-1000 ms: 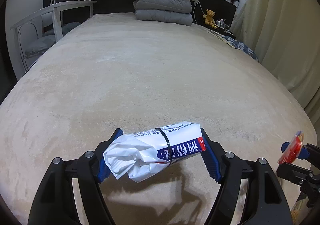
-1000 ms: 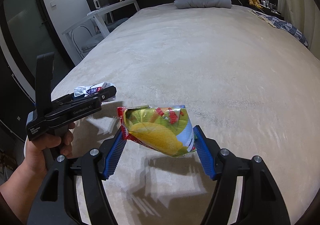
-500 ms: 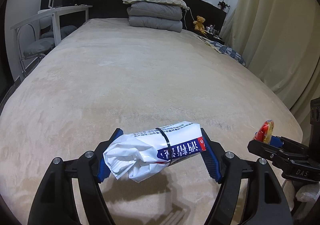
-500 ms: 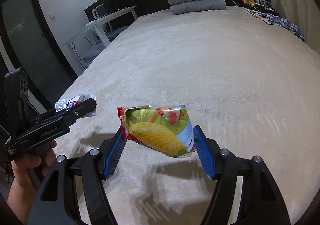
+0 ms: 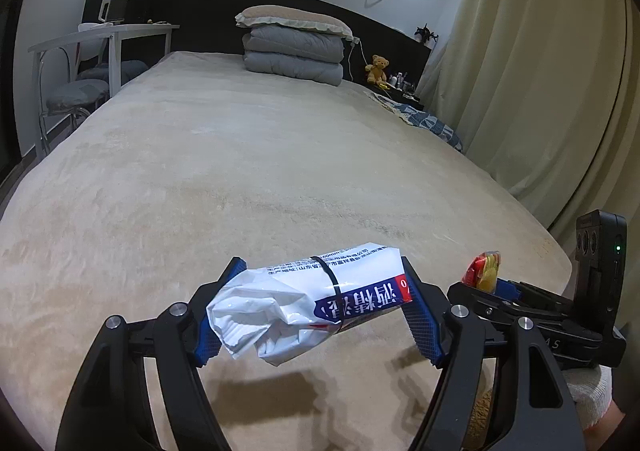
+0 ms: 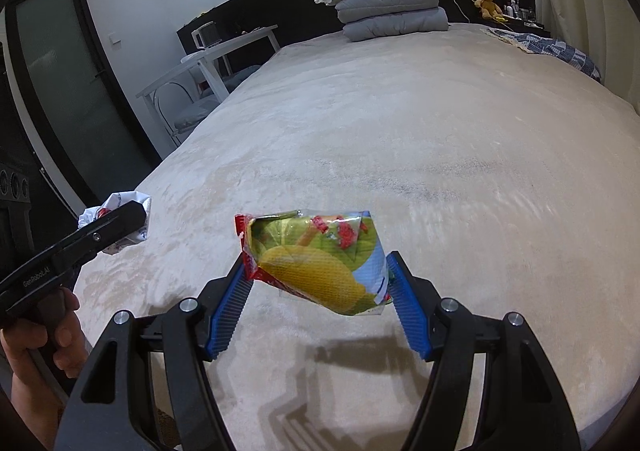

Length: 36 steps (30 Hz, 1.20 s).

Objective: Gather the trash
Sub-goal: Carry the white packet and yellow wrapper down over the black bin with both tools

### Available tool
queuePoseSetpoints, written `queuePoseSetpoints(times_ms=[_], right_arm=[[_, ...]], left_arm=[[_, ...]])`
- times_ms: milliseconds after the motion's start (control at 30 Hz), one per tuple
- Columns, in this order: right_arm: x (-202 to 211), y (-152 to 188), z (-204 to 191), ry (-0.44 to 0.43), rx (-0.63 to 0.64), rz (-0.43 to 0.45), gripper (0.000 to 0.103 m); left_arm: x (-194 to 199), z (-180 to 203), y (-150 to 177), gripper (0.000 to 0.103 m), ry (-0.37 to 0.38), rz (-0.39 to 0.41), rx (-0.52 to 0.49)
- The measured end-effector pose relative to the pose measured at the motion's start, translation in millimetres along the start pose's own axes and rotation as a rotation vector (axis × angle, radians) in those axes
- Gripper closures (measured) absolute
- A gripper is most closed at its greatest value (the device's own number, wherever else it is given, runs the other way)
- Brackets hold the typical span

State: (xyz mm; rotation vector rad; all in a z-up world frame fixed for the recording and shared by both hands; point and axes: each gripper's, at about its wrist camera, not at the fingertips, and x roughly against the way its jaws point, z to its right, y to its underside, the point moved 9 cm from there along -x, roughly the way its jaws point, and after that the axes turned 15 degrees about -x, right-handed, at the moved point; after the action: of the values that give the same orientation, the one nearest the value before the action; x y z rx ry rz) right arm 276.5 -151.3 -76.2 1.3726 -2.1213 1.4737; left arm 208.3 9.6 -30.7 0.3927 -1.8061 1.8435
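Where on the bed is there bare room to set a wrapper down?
The bed cover lies bare from its near edge, under both grippers, up to the stacked bedding. Crowded spots: the headboard end, and the right edge by the patterned cloth. Left gripper and right gripper each hold trash.

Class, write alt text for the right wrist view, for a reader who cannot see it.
The right gripper holds a crumpled yellow and green snack packet above a beige bed. At left, a hand holds the left gripper, which grips a white wrapper. Folded grey bedding and a teddy bear sit at the far end.
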Motion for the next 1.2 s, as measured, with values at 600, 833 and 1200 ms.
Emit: queuePoseSetpoints(times_ms=[600,833,1200], right_arm=[[49.5,71.9,-4.7,0.002,0.033,0.033,0.035],[66.5,100.6,-4.6,-0.001,0.032,0.025,0.035],[82.3,139.7,-5.6,-0.011,0.062,0.007,0.035]], left_arm=[[60.9,45.2,61.1,0.031,0.054,0.033,0.006],[75.8,61.1,88.9,0.031,0.067,0.01,-0.004],[95.8,77.3,126.2,0.031,0.083,-0.019,-0.014]])
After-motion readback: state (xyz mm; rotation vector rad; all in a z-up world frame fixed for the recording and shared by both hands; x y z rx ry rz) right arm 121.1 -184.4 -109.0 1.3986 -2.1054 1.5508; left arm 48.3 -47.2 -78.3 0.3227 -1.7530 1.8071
